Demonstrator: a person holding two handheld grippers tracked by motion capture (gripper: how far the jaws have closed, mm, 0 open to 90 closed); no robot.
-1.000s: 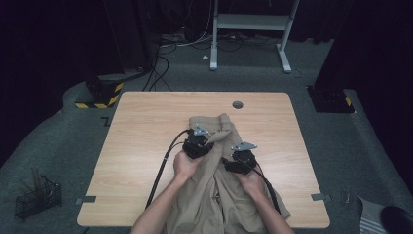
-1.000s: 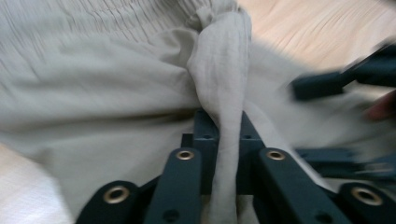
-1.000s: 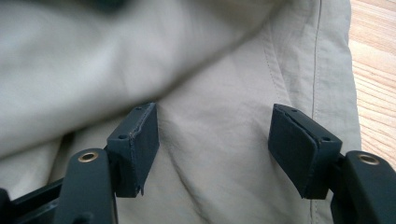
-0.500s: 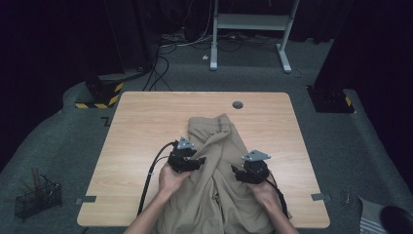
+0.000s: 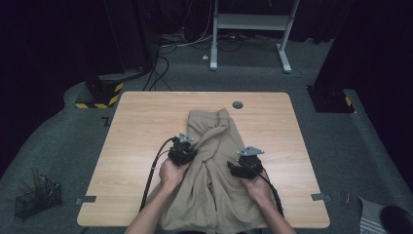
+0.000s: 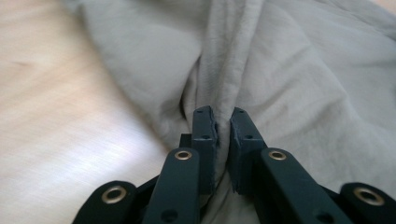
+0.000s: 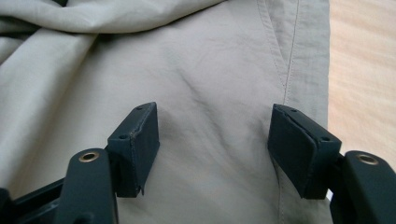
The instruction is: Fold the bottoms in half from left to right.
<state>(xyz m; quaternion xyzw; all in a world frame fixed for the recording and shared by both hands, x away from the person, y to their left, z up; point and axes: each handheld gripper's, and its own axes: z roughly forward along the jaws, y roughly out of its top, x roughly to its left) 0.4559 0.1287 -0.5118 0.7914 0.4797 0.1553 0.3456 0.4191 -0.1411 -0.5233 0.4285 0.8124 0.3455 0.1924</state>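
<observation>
In the left gripper view, the left gripper (image 6: 223,122) is seen pinched on a bunched fold of the beige garment (image 6: 299,70), its jaws having just been closing, with the cloth caught between the pads; bare wood of the worktop (image 6: 56,121) is shown to one side. In the right gripper view, the right gripper (image 7: 212,140) is seen held wide apart over flat cloth (image 7: 201,70), nothing being pressed by its pads, and a stitched seam is shown running beside one jaw, with the worktop (image 7: 364,70) past the cloth's edge. In the high view, what neither gripper view gives is shown: the garment (image 5: 214,146) is spread over the near middle of the worktop (image 5: 141,122), its near end at the front edge, with the left gripper (image 5: 182,152) at its left edge and the right gripper (image 5: 246,163) on its right part. A small dark disc (image 5: 237,104) lies beyond the cloth.
</observation>
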